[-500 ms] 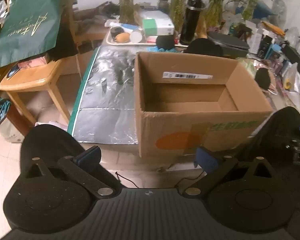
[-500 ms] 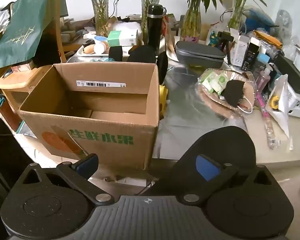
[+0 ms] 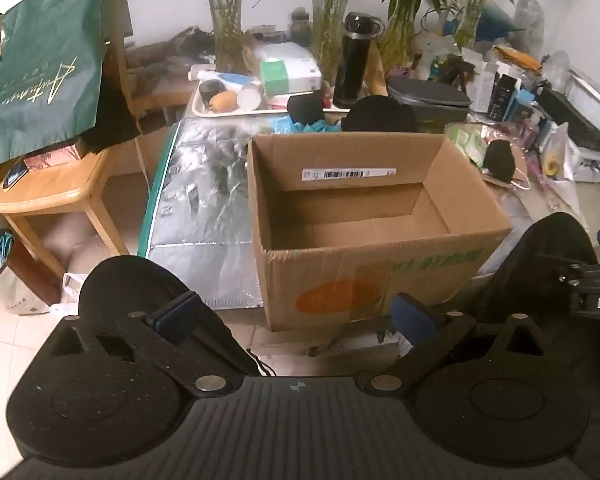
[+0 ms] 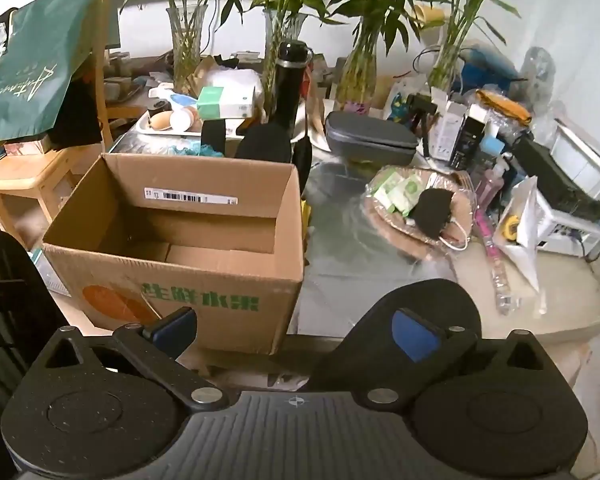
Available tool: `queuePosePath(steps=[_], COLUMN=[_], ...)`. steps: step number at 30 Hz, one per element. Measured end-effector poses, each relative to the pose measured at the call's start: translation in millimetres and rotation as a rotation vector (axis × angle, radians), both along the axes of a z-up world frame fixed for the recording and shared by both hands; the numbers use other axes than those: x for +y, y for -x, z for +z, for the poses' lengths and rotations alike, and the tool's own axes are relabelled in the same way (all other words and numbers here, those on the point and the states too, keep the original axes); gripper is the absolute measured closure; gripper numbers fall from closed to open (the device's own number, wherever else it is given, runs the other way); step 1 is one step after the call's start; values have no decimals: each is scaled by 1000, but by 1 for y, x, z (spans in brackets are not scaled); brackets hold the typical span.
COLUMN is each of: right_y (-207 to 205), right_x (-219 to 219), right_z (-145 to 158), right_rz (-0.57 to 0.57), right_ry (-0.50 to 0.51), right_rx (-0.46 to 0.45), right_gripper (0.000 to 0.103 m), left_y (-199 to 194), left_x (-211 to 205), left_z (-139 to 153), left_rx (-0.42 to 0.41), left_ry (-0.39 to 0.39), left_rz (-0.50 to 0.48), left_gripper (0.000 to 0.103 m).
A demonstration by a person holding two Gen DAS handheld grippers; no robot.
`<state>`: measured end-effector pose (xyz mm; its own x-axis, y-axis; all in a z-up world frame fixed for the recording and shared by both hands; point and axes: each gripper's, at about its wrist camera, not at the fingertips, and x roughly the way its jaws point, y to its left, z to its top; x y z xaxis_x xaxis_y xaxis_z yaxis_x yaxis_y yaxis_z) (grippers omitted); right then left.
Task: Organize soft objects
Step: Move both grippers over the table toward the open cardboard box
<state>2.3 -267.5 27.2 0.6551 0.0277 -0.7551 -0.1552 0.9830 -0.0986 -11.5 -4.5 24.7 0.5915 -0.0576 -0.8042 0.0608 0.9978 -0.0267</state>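
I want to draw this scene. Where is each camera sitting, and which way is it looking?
Left wrist: on the open left gripper, tilted down at the cardboard box from its left front; both fingers show.
Right wrist: on the open right gripper, tilted down at the table right of the box; both fingers show.
Shared: box, black bottle, green bag.

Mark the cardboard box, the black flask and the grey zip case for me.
cardboard box [image 4: 188,304], right wrist view, printed front wall.
black flask [image 4: 290,80], right wrist view, middle of its body.
grey zip case [image 4: 370,138], right wrist view, top of its lid.
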Motion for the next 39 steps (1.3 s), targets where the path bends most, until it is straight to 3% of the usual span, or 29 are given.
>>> queuePosePath(steps=[15, 21, 31, 39], right_y=[-4, -12, -35, -54], right_x=[22, 22, 16, 14], right_z=[34, 22, -8, -22], right_rz=[4, -3, -24, -31], right_ry=[59, 63, 76, 83], right_rx=[-44, 0, 99, 146], right_gripper=[0, 0, 0, 0], left_y=[-10, -15, -34, -47], left_x=[6, 8, 9, 7], left_z=[33, 27, -1, -11], left_rx=[-76, -64, 40, 78], left_ry=[-3, -6, -26, -21], left_rz=[25, 32, 34, 22], left_gripper=[0, 0, 0, 0])
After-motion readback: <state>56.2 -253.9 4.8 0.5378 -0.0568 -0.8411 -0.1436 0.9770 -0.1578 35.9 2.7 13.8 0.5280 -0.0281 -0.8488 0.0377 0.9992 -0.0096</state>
